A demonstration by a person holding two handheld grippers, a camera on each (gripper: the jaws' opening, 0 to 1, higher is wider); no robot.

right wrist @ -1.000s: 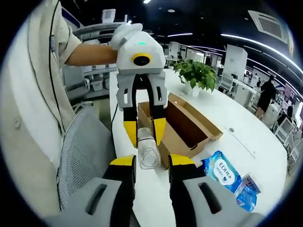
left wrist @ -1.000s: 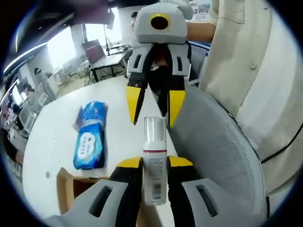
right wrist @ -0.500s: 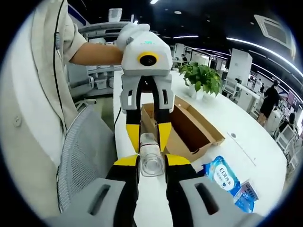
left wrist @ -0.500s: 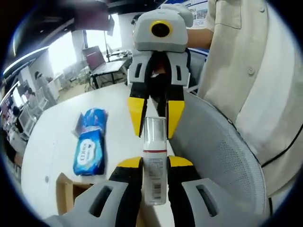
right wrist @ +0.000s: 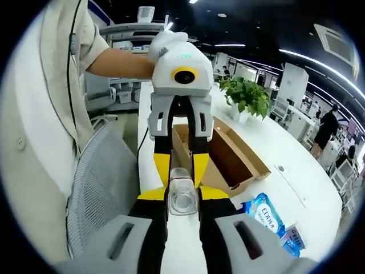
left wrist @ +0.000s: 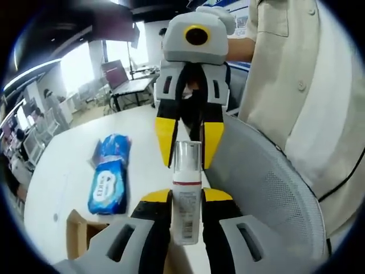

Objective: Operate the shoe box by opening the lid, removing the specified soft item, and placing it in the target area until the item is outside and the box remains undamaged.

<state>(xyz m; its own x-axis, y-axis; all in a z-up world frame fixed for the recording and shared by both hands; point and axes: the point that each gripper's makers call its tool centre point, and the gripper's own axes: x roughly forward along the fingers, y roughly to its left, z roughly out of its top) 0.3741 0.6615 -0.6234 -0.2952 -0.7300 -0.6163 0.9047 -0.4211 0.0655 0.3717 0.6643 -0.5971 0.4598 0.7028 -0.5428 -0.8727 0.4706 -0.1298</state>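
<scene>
A white pump bottle [left wrist: 186,212] with a clear cap hangs in the air between my two grippers, which face each other. My left gripper [left wrist: 186,197] is shut on the bottle's labelled body. My right gripper [left wrist: 187,153] comes down from the top of the left gripper view, its yellow fingers pressed against the clear cap. In the right gripper view the cap of the bottle [right wrist: 182,201] sits end-on between the right gripper's [right wrist: 182,193] jaws, with the left gripper [right wrist: 181,171] beyond it. The cardboard shoe box [right wrist: 234,162] lies open on the white table. A blue wipes pack [left wrist: 108,180] [right wrist: 263,211] lies outside it.
A grey mesh chair [left wrist: 268,177] [right wrist: 97,194] stands beside the table, right under the grippers. A person in a beige shirt [left wrist: 308,85] is close by. A potted plant [right wrist: 248,97] stands behind the box. A corner of the box [left wrist: 77,240] shows low in the left gripper view.
My right gripper's jaws, spread beside the cap a second ago, have shut on it. The left gripper has kept its hold on the bottle throughout.
</scene>
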